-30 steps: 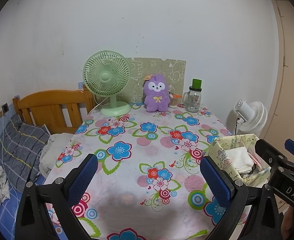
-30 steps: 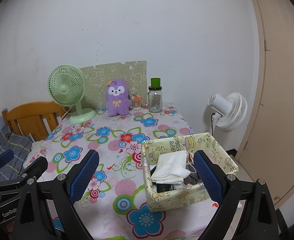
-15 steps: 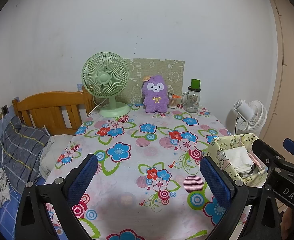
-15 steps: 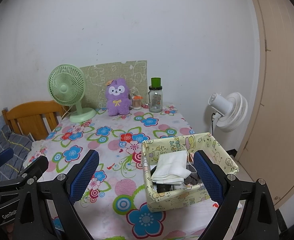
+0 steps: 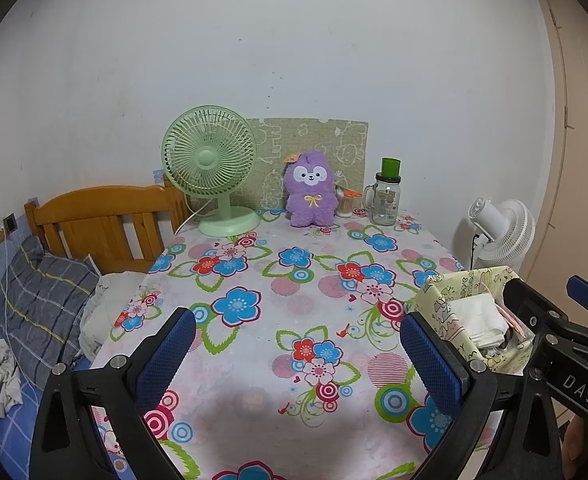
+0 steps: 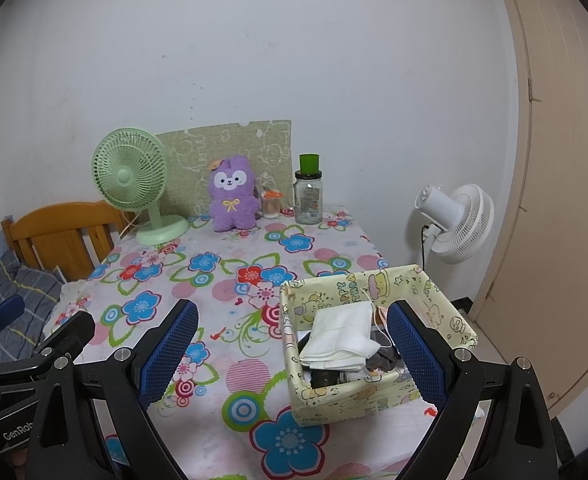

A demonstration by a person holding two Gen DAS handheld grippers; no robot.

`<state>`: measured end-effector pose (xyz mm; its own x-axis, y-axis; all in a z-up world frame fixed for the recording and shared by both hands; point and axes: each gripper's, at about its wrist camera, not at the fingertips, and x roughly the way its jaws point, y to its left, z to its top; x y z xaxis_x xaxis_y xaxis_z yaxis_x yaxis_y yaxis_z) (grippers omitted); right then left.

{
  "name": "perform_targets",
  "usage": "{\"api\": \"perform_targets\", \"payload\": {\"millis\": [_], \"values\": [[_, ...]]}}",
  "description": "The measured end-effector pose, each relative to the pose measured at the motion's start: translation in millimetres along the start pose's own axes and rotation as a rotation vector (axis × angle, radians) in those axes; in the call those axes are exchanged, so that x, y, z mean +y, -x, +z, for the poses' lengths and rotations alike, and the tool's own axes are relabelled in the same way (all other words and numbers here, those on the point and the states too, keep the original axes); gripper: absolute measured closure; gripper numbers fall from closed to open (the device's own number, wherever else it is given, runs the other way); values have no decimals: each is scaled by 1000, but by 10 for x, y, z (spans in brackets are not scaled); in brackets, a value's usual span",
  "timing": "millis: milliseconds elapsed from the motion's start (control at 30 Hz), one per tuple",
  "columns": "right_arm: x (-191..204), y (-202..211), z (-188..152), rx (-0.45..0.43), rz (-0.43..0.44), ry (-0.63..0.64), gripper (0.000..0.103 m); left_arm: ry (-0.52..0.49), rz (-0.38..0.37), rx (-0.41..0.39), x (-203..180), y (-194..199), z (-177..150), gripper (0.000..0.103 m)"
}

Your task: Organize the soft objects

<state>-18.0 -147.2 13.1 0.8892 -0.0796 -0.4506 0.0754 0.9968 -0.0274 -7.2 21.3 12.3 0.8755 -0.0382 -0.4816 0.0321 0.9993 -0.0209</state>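
Note:
A yellow patterned fabric box (image 6: 442, 312) stands near the table's front right; it also shows in the left wrist view (image 5: 446, 308). Inside lies a folded white cloth (image 6: 342, 336) over dark items. A purple plush toy (image 5: 310, 190) sits upright at the table's far edge, also in the right wrist view (image 6: 231, 194). My left gripper (image 5: 298, 356) is open and empty above the floral tablecloth (image 5: 294, 280). My right gripper (image 6: 289, 352) is open and empty, its right finger in front of the box.
A green desk fan (image 5: 209, 168), a glass jar with a green lid (image 5: 388, 194) and a small container stand at the far edge. A white floor fan (image 6: 458, 220) stands right of the table. A wooden bed frame (image 5: 97, 220) with bedding lies left.
Both views have shifted only slightly; the left gripper has drifted a little back. Both grippers stay open and empty.

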Motion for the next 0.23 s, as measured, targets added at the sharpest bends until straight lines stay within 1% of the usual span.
{"api": "perform_targets", "payload": {"millis": [233], "values": [[-12, -28, 9, 4, -1, -4, 6, 0, 0, 1, -12, -1, -1, 0]]}}
